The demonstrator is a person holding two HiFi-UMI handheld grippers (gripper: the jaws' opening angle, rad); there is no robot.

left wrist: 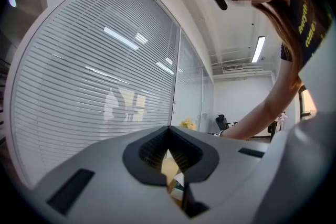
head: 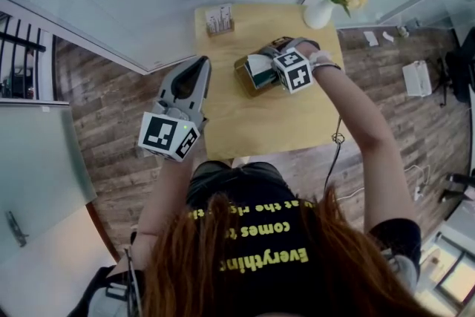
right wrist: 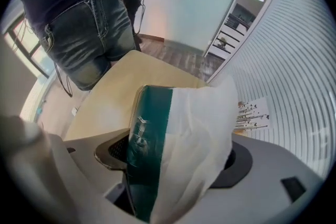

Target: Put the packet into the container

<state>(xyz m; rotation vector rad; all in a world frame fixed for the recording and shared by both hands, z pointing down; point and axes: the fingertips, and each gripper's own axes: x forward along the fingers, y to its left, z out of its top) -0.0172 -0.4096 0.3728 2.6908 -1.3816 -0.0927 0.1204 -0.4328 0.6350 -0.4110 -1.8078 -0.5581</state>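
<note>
My right gripper point(head: 276, 67) is shut on a green and white packet point(head: 260, 68), which hangs just over a small brown container point(head: 241, 71) in the middle of the wooden table point(head: 260, 122). In the right gripper view the packet point(right wrist: 173, 139) stands upright between the jaws of the right gripper point(right wrist: 176, 165) and hides the container. My left gripper point(head: 199, 70) hovers over the table's left edge, apart from the container. Its jaws are shut with nothing between them. In its own view the left gripper point(left wrist: 168, 145) points toward a blind-covered glass wall.
A small holder of sachets point(head: 220, 19) stands at the table's far left corner, also seen as the holder point(right wrist: 252, 115). A white vase of flowers point(head: 326, 5) sits at the far right corner. Glass walls close off the far side, and wood floor surrounds the table.
</note>
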